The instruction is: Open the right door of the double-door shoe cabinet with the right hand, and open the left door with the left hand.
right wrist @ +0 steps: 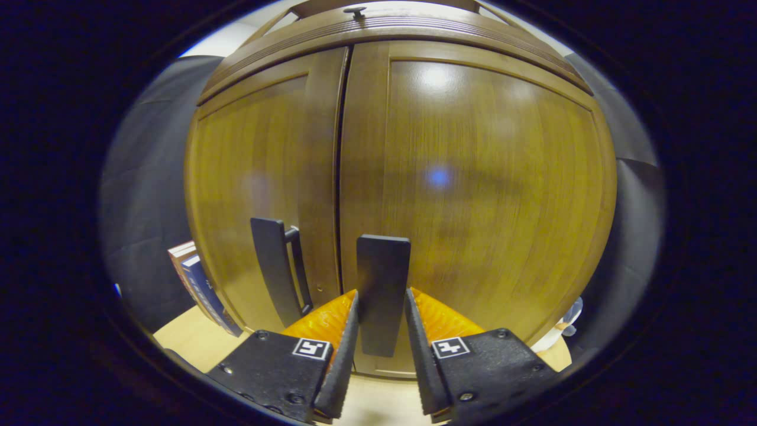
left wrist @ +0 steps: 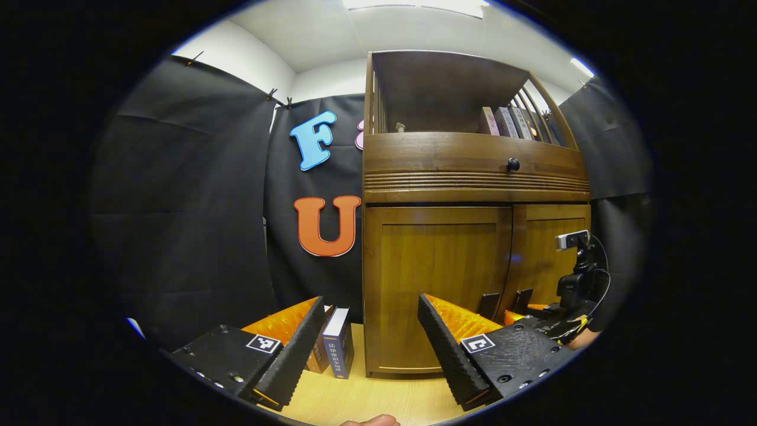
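Straddling the black flat handle (right wrist: 383, 284) of the brown wooden cabinet's right door (right wrist: 473, 195), our right gripper (right wrist: 381, 331) fingers nearly touch it; contact is unclear. Our left gripper (left wrist: 369, 343) fingers are spread before the closed left door (left wrist: 434, 290).

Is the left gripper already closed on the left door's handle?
No. In the left gripper view the left gripper is wide open with nothing between its fingers, short of the closed left door.

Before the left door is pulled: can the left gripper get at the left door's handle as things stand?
Probably yes: the left gripper is open, the left handle is free, and the right gripper closes around the neighbouring right handle.
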